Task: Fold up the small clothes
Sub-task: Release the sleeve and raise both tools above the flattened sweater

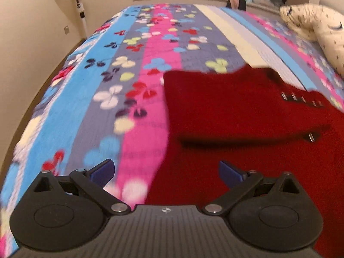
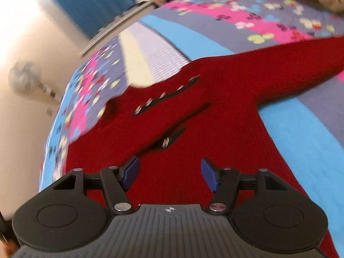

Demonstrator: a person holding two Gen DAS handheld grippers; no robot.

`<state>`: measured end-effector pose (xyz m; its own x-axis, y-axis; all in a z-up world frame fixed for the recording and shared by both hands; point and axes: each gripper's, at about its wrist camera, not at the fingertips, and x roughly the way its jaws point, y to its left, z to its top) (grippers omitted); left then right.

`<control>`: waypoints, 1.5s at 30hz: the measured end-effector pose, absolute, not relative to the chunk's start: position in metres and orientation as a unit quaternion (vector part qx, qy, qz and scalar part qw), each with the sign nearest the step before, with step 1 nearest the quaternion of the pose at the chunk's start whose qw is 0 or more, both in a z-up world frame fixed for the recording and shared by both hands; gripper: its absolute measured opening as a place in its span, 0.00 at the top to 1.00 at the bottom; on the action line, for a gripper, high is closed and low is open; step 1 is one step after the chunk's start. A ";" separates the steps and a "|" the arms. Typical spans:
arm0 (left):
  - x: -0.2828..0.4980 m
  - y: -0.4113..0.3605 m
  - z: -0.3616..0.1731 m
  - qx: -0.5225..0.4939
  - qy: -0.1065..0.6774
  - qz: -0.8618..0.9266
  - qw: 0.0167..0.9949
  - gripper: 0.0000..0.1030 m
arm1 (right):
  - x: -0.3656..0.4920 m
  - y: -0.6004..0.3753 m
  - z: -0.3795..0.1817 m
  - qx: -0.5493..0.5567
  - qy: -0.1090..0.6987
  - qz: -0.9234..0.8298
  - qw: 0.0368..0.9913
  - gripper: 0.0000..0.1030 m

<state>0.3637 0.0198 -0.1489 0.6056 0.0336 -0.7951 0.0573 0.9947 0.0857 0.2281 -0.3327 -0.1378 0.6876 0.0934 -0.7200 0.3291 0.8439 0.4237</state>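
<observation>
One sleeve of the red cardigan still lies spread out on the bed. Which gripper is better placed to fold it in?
Probably the right gripper: the spread sleeve of the red cardigan shows only in its view. The left gripper hangs open at the already folded edge.

Left tongs [image 1: 166, 171] gape wide; right tongs [image 2: 169, 175] part-open, both angled downward.

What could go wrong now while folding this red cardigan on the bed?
The folded-over flap of the red cardigan lies loose, and the left tool stands open, holding nothing, so the fold might slip open. The other sleeve is still spread out over the patterned bedspread; the open right tool could drag the body when reaching for it. The metal snap buttons might catch a pad.
</observation>
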 end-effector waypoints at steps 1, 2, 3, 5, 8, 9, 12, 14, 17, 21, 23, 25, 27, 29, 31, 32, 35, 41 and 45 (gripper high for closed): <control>0.345 0.017 -0.144 0.058 0.454 0.002 0.889 0.00 | 0.213 -0.323 -0.131 0.253 0.392 -0.062 0.882 0.34; 0.327 0.016 -0.139 0.058 0.462 0.005 0.885 0.00 | 0.197 -0.314 -0.124 0.234 0.395 -0.055 0.887 0.33; 0.309 0.015 -0.134 0.055 0.472 0.005 0.880 0.00 | 0.181 -0.305 -0.115 0.213 0.395 -0.053 0.892 0.33; 0.276 0.015 -0.123 0.044 0.493 0.004 0.869 0.00 | 0.151 -0.292 -0.098 0.180 0.392 -0.051 0.901 0.30; 0.222 0.012 -0.101 0.052 0.500 0.006 0.865 0.00 | 0.109 -0.281 -0.069 0.139 0.380 -0.050 0.913 0.28; 0.207 0.010 -0.093 0.056 0.497 0.009 0.866 0.00 | 0.096 -0.277 -0.060 0.124 0.376 -0.050 0.917 0.28; 0.163 0.005 -0.068 0.056 0.488 0.003 0.871 0.00 | 0.058 -0.268 -0.038 0.092 0.362 -0.048 0.927 0.25; 0.136 0.001 -0.053 0.054 0.481 -0.003 0.875 0.00 | 0.034 -0.265 -0.027 0.085 0.349 -0.056 0.932 0.24; 0.098 -0.009 -0.035 0.065 0.466 -0.013 0.882 0.00 | -0.002 -0.263 -0.017 0.087 0.331 -0.064 0.937 0.24; 0.059 -0.016 -0.019 0.076 0.447 -0.015 0.891 0.00 | -0.041 -0.262 -0.008 0.093 0.324 -0.057 0.940 0.24; 0.043 -0.017 -0.016 0.076 0.444 -0.019 0.893 0.00 | -0.057 -0.261 -0.004 0.091 0.319 -0.053 0.942 0.24; 0.028 -0.018 -0.014 0.075 0.441 -0.017 0.894 0.00 | -0.070 -0.262 -0.002 0.092 0.317 -0.050 0.943 0.24; 0.017 -0.017 -0.014 0.073 0.444 -0.019 0.893 0.00 | -0.080 -0.264 0.001 0.096 0.315 -0.047 0.943 0.24; 0.010 -0.017 -0.015 0.072 0.449 -0.023 0.890 0.00 | -0.088 -0.266 0.002 0.100 0.315 -0.048 0.943 0.24; 0.004 -0.019 -0.014 0.074 0.450 -0.030 0.890 0.00 | -0.094 -0.267 0.004 0.103 0.312 -0.047 0.943 0.24; 0.002 -0.020 -0.014 0.075 0.451 -0.033 0.889 0.00 | -0.095 -0.267 0.004 0.103 0.311 -0.049 0.943 0.24; 0.000 -0.024 -0.015 0.074 0.457 -0.049 0.885 0.00 | -0.098 -0.269 0.006 0.108 0.309 -0.051 0.944 0.24; 0.005 -0.036 -0.021 0.074 0.468 -0.073 0.877 0.00 | -0.095 -0.275 0.005 0.115 0.311 -0.058 0.942 0.24; 0.016 -0.043 -0.028 0.079 0.478 -0.076 0.871 0.00 | -0.088 -0.279 -0.002 0.128 0.327 -0.058 0.935 0.23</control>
<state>0.0159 -0.0431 -0.0277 0.5307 -0.0572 -0.8456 0.2087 0.9758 0.0649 -0.0880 -0.2795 -0.0018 0.7801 -0.0242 -0.6252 0.1913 0.9606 0.2015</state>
